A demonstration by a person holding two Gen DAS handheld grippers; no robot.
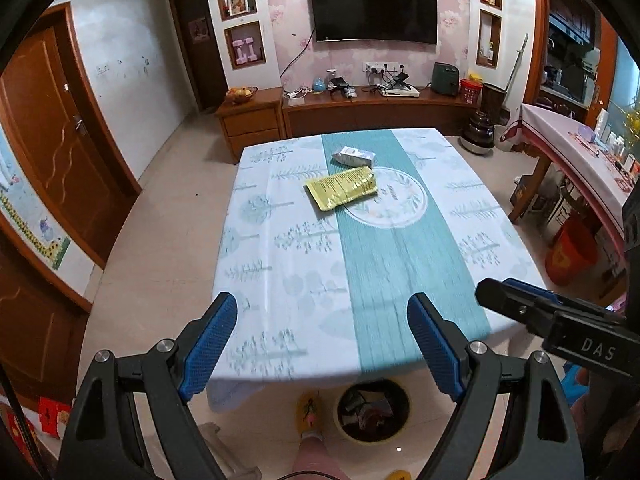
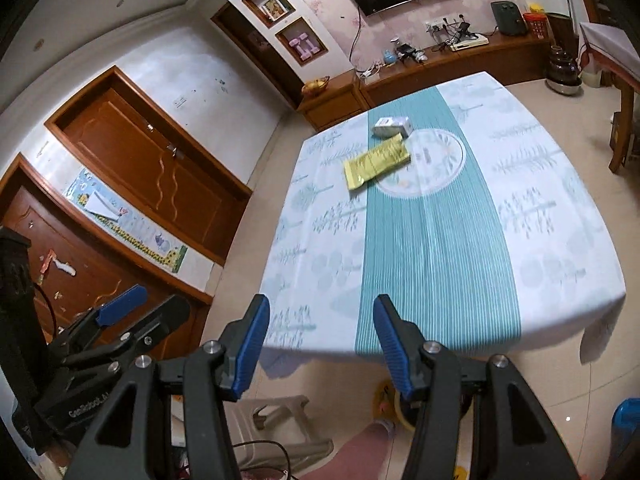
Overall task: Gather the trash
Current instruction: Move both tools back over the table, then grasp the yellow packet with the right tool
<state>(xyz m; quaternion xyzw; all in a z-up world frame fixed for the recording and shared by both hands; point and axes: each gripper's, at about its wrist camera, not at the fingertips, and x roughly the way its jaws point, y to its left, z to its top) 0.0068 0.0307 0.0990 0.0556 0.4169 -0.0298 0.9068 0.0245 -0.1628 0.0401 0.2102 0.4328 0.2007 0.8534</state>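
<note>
Both tongs (image 1: pixel 320 344) agape above table (image 1: pixel 280 280)

Home living rm: wall TV (image 1: pixel 373 9), cabinet (image 1: pixel 372 110)

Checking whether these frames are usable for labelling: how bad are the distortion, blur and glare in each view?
Left wrist view: strong fisheye bowing of the door frames and table edge, black corners, slight blur on the cloth's near part; yellow packet still readable. Right wrist view: same bowing, the room tilted, soft tablecloth pattern, small glare spots on the floor; white packet small but distinct.
</note>
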